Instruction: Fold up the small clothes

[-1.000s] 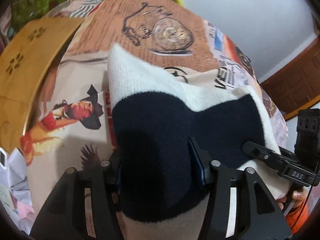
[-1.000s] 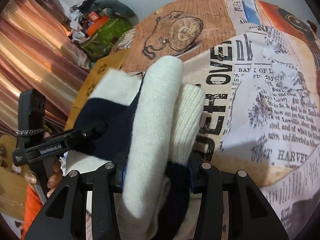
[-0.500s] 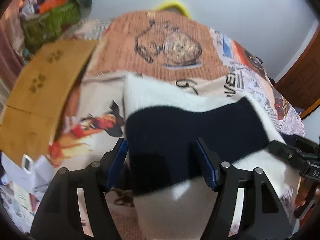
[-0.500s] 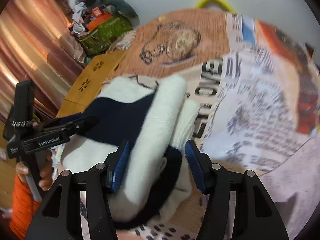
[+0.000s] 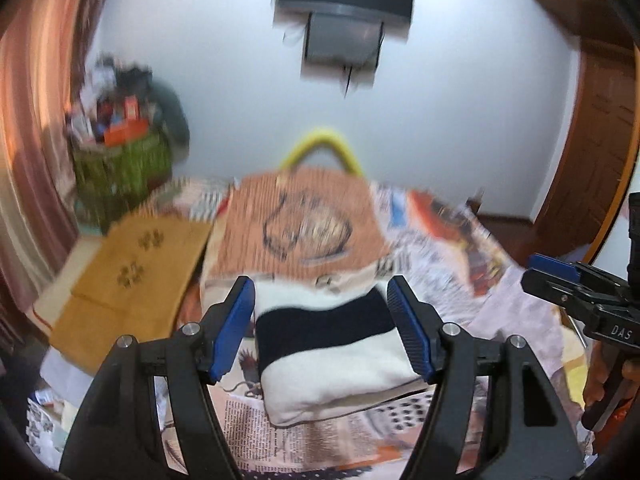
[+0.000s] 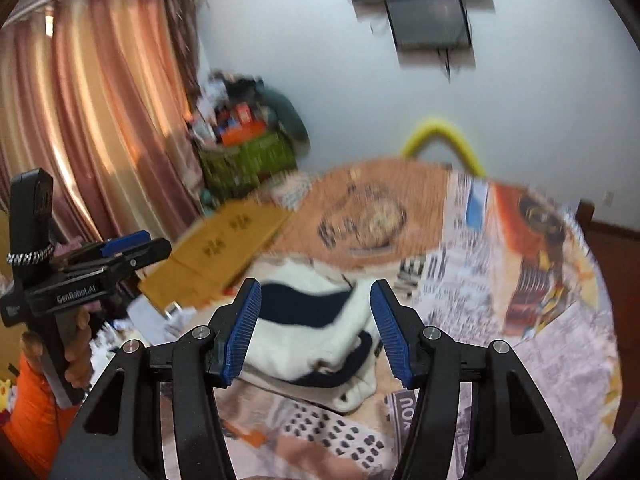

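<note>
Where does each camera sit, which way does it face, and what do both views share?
Left wrist: on the left claw, open, facing the folded sweater; right claw at the right edge.
Right wrist: on the right claw, open, above the sweater; left claw at the left.
Shared: sweater, printed bedspread, yellow hoop.

My left claw (image 5: 322, 332) is matt black plastic with ribbed blue rubbery pads (image 5: 234, 330) and small bright metal screws; my right claw (image 6: 316, 334) is made the same; the folded sweater (image 5: 332, 354) is soft, fuzzy knit cloth in cream and navy, matt all over; the cover (image 5: 436, 256) beneath it looks like smooth printed fabric with newspaper patterns; the tan mat (image 5: 132, 272) seems dull and flat; the curtain (image 6: 100, 120) is cloth with a slight sheen; the door (image 5: 600, 120) is polished brown wood.
</note>
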Demonstrator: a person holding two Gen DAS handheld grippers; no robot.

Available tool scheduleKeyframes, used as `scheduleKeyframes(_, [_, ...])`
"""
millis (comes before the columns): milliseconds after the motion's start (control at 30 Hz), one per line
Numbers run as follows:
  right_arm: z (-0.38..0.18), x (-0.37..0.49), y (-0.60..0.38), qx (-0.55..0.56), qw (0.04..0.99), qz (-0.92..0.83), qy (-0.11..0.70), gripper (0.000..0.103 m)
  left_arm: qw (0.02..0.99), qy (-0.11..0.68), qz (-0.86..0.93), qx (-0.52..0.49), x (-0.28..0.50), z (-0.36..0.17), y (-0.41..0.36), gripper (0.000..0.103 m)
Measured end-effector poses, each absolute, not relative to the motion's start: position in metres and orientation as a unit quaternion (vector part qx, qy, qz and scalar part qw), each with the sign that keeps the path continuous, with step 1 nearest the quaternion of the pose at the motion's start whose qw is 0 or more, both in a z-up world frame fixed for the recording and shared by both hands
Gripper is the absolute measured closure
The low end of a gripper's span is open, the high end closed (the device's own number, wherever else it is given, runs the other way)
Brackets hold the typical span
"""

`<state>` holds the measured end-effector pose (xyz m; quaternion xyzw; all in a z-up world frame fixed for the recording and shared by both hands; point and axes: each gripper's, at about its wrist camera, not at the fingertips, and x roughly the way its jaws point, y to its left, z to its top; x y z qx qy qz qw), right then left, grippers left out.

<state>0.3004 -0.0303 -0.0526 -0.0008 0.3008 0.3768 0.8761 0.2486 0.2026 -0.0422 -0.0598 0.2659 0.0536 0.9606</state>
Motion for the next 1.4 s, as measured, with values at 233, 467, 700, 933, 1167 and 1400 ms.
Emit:
scheduleKeyframes(233, [0.000,0.223,-0.062,0.006,0.899,0.392,0.197,0.049,0.984,0.160,0.073,-0.026,0.159,0.010,0.154,0.035])
scheduleKeyframes(467, [0.012,0.165,-0.080,-0.003,0.913,0.382,0.143,0.048,0.989,0.095,0.112,-0.003,0.090,0.024,0.119,0.034])
scheduleKeyframes(700, [0.005,0.145,-0.089,-0.017,0.930,0.343,0.132,0.018,0.989,0.086,0.121,-0.015,0.058,0.019,0.113,0.008])
scheduleKeyframes(933, [0.006,0.135,-0.094,-0.023,0.941,0.317,0.119,0.001,0.990,0.079,0.117,-0.009,0.042,0.019,0.103,0.000])
scheduleKeyframes(1167, [0.004,0.129,-0.093,-0.024,0.940,0.318,0.118,0.001,0.991,0.080,0.106,-0.010,0.039,0.016,0.098,0.000])
scheduleKeyframes(1400, [0.003,0.127,-0.094,-0.022,0.940,0.319,0.118,0.001,0.991,0.082,0.102,-0.014,0.040,0.013,0.097,0.000])
